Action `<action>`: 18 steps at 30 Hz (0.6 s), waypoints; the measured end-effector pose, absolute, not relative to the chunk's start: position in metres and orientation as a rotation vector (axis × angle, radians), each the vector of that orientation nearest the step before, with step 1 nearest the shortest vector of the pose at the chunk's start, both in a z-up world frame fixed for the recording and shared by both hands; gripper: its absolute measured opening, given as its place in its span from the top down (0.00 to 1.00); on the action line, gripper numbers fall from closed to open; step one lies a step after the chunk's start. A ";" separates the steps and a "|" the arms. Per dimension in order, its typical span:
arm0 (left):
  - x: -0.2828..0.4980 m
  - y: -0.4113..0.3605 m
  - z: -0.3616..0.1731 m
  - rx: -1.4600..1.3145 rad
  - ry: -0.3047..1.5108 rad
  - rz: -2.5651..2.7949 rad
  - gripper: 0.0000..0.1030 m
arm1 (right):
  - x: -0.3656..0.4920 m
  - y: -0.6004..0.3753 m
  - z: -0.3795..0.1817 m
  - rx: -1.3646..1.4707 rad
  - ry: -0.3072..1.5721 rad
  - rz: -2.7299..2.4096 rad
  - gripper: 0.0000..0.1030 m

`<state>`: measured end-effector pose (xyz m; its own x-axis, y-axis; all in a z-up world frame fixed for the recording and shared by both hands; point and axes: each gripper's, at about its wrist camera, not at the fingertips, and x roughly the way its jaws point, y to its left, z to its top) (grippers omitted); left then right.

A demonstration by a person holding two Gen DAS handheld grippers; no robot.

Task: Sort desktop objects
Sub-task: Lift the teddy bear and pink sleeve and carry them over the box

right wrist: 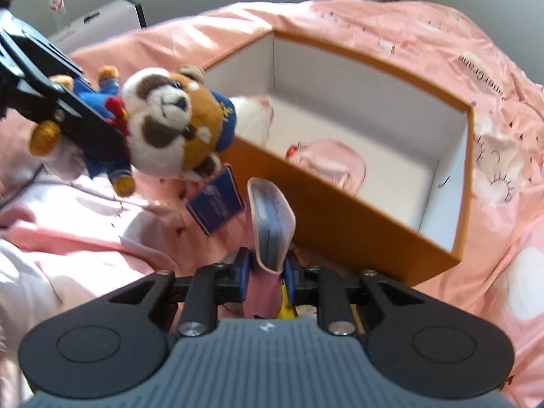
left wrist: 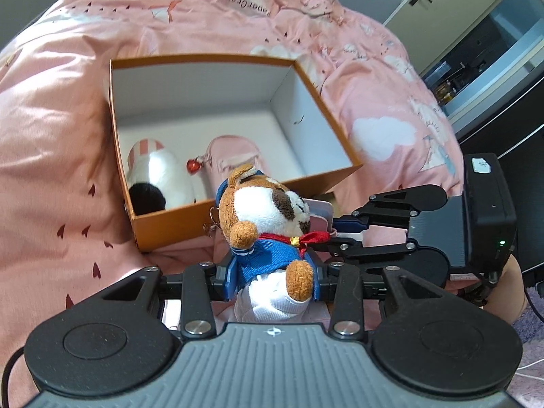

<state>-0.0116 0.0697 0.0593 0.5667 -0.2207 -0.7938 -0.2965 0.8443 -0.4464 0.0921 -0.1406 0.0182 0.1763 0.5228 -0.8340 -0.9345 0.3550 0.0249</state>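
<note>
An orange box [left wrist: 234, 217] on a pink "Paper Crane" bedcover [left wrist: 51, 142] holds a white plush [left wrist: 159, 176] and pink pouch [left wrist: 234, 156], while beside it the left gripper [left wrist: 272, 280] pinches a sailor-suited plush dog [left wrist: 268, 217] and the right gripper [right wrist: 267, 268] clamps a pink card holder [right wrist: 272, 217].

The left gripper [left wrist: 272, 282] tilts downward, its blue pads [left wrist: 228, 280] pressed against the body of a plush dog [left wrist: 268, 217] rising between them; the right gripper [right wrist: 267, 270], to its right and likewise angled down, has its pads [right wrist: 244, 268] clamped on a pink case [right wrist: 270, 221] standing upright between them.
</note>
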 end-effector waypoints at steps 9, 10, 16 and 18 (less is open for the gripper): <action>-0.010 0.085 0.087 -0.563 0.883 0.082 0.57 | 0.104 -0.150 0.061 -0.404 0.875 1.167 0.81; -0.010 0.088 0.090 -0.563 0.873 0.089 0.57 | 0.107 -0.144 0.064 -0.385 0.875 1.173 0.81; -0.005 0.104 0.103 -0.567 0.797 0.131 0.57 | 0.123 -0.148 0.093 -0.224 0.875 1.193 0.81; -0.001 0.108 0.106 -0.572 0.764 0.145 0.57 | 0.132 -0.149 0.103 -0.161 0.866 1.190 0.81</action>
